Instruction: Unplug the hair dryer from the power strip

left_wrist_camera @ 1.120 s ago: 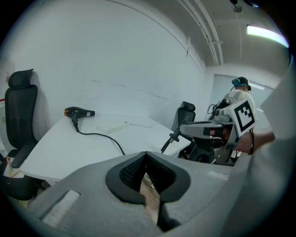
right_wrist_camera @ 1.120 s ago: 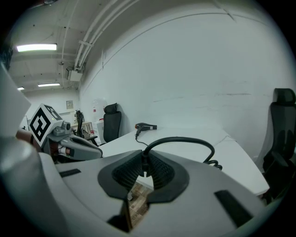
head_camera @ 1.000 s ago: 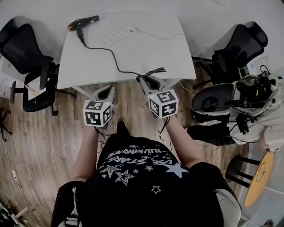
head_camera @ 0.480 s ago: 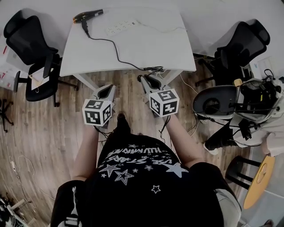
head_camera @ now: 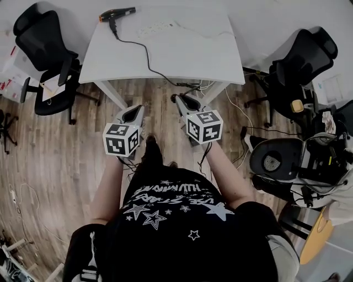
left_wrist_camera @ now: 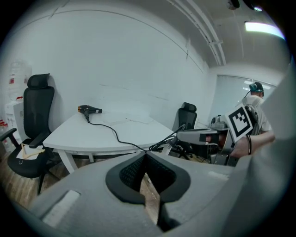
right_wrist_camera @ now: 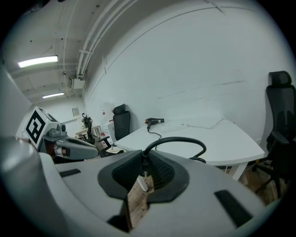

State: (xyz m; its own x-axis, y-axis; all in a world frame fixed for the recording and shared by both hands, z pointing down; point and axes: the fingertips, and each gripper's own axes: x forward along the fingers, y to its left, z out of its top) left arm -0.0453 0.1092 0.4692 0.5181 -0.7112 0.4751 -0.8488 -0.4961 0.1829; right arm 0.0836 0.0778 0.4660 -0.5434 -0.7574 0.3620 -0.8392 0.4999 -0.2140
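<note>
The white surface (head_camera: 182, 55) stands ahead of the person, well apart from both grippers, which are held over the wooden floor short of its near edge. The hair dryer (head_camera: 117, 13) lies at the far left corner of that surface. The power strip (head_camera: 160, 26) lies just beside it toward the middle of the far edge, and nothing can be seen plugged into it. The black cord (head_camera: 148, 58) runs from the dryer across the top, drops off the near edge and loops up into the right gripper (head_camera: 183, 101). In the right gripper view that gripper's fingers (right_wrist_camera: 127, 172) stand partly closed and clamp the plug end of the cord (right_wrist_camera: 145, 162), with the cable arching out from between the pads. A small pale piece shows below the grip, and it cannot be told whether it is a prong or a tag. The left gripper (head_camera: 134, 112) is idle beside it. Its fingers (left_wrist_camera: 132, 173) are brought together at the tips with nothing between them. Judgement: the plug is already out of the strip, so the unplugging step appears complete. What remains is likely to bring the plug back over the surface and open the right fingers, keeping the cord slack so the dryer is not dragged.
</note>
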